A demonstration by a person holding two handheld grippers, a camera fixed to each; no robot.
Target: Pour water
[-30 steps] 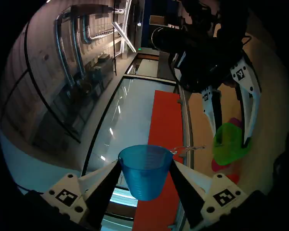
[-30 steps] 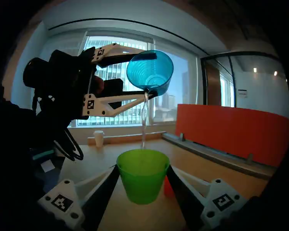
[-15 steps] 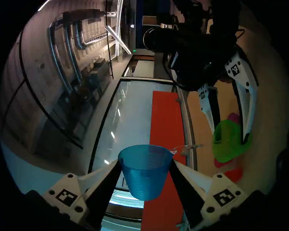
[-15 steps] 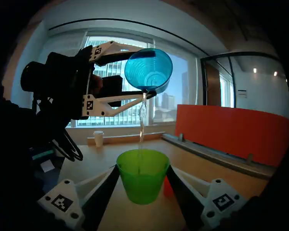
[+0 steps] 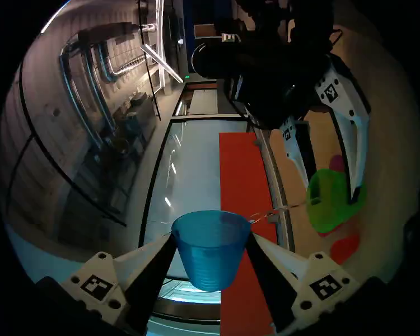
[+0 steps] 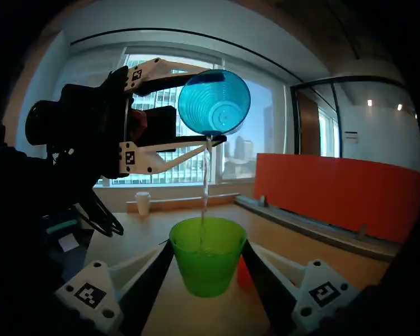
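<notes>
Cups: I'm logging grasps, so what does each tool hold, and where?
The left tool grips the blue cup by opposite sides near its rim, tilted and pouring. The right tool grips the green cup the same way, upright.

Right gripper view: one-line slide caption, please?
Tilted translucent blue plastic cup in the left gripper pours a thin water stream into the green plastic cup held by the right gripper.

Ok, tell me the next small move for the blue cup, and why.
Probably tip the blue cup slightly further with the left gripper, holding its lip above the green cup. The blue cup lies nearly on its side, and only a thin water stream falls from its lip into the green cup, so little seems left to drain.
</notes>
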